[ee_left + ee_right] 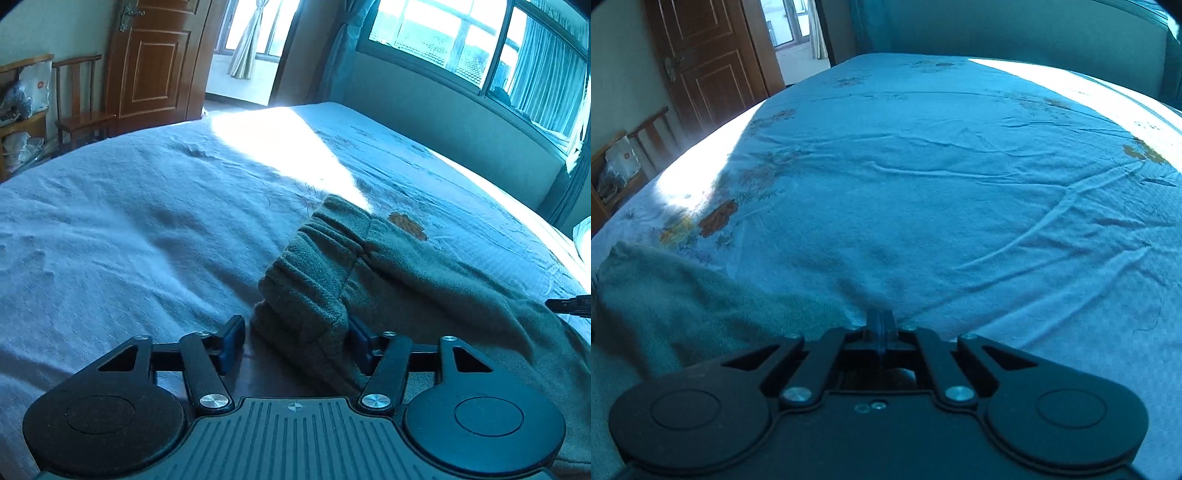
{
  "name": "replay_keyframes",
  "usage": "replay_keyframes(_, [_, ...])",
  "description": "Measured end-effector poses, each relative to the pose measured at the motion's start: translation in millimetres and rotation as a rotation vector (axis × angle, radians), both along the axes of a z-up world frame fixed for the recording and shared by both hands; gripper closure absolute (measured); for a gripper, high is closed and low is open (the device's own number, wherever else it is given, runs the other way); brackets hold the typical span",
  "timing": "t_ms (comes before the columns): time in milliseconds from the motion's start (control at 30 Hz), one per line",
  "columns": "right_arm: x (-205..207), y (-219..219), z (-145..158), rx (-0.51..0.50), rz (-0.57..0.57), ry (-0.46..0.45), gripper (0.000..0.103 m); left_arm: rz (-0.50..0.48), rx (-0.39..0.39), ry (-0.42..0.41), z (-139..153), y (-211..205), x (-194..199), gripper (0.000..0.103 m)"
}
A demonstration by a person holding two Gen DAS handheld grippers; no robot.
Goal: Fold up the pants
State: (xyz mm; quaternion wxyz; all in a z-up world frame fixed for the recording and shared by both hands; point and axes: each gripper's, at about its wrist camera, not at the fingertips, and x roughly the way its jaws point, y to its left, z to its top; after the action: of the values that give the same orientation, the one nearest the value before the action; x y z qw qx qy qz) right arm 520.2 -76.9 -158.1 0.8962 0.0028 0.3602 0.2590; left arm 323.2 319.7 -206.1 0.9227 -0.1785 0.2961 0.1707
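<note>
The grey-green fleece pants [369, 273] lie on the pale blue floral bedsheet [129, 221], their gathered waistband end between the spread fingers of the left gripper [295, 341], stretching rightward toward the right gripper [881, 319], whose fingers are pressed together beside the cloth.

Bed sheet [923, 166] open ahead & left; pants [369, 266] block L gripper's right side (bunched).

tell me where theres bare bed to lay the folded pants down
Bare sheet lies left of the pants, between them and the bed edge by the chair, and ahead of the right gripper toward the headboard. It is crowded around the left gripper, where the waistband bunches between the open jaws.
</note>
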Motion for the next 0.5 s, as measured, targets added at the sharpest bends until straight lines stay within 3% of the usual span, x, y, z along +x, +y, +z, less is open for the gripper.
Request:
replay_keyframes(100, [-31.1,-16.0,22.0,0.115,0.054,-0.010,0.094,0.020,0.140,-0.030,17.8,-17.0,-12.7,0.018])
replay_keyframes(233, [-57.6,-15.1,1.1,0.055,0.109,0.102,0.093,-0.091,0.182,0.000,15.3,-54.5,-2.5,0.015])
replay_keyframes(333, [-76.0,-44.3,-14.1,-0.017,0.035,0.095,0.091,-0.150,0.283,0.097,-1.9,-85.8,9.7,0.001])
replay_keyframes(367, [-80.8,-64.8,-13.6,-0.002,-0.009,0.092,0.091,-0.133,0.265,0.102,-10.6,-86.0,9.4,0.000])
replay_keyframes(433, [-88.8,-113.6,-12.2,-0.008,-0.124,0.078,0.090,-0.107,0.124,0.061,-19.0,-68.8,3.3,0.000])
replay_keyframes(500, [-97.0,-174.1,-13.9,0.016,-0.230,0.084,0.091,-0.114,0.104,0.054,-18.1,-65.9,0.0,0.000])
